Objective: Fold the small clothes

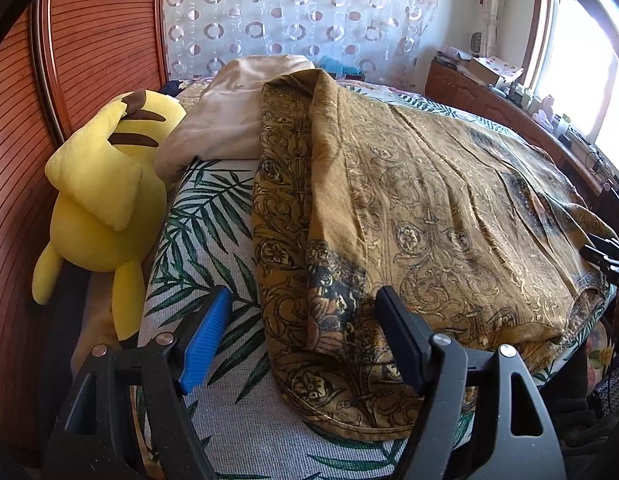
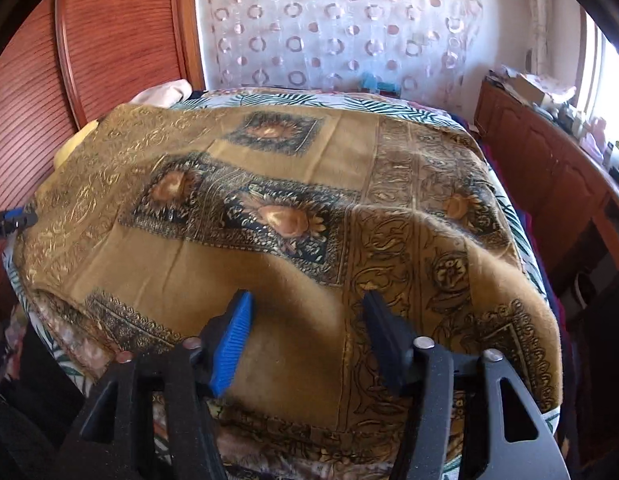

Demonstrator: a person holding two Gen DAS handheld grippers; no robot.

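Observation:
A golden-brown cloth (image 1: 429, 208) with dark floral and scroll patterns lies spread over a bed with a palm-leaf sheet (image 1: 205, 216). Its left side is folded over in a long ridge. My left gripper (image 1: 303, 296) hovers open over the cloth's near left edge, and its blue pad (image 1: 207, 344) stands over the sheet. My right gripper (image 2: 308, 298) is open just above the same cloth (image 2: 269, 208), where a raised fold runs between the fingers without the pads pressing it. Each gripper shows at the edge of the other's view: the right gripper (image 1: 605, 256) and the left gripper (image 2: 9, 220).
A yellow plush toy (image 1: 97, 200) lies at the bed's left edge against a reddish wooden slatted panel (image 1: 89, 40). A beige bundle (image 1: 229, 112) sits at the far end. A cluttered wooden cabinet (image 2: 549, 160) runs along the right under a window.

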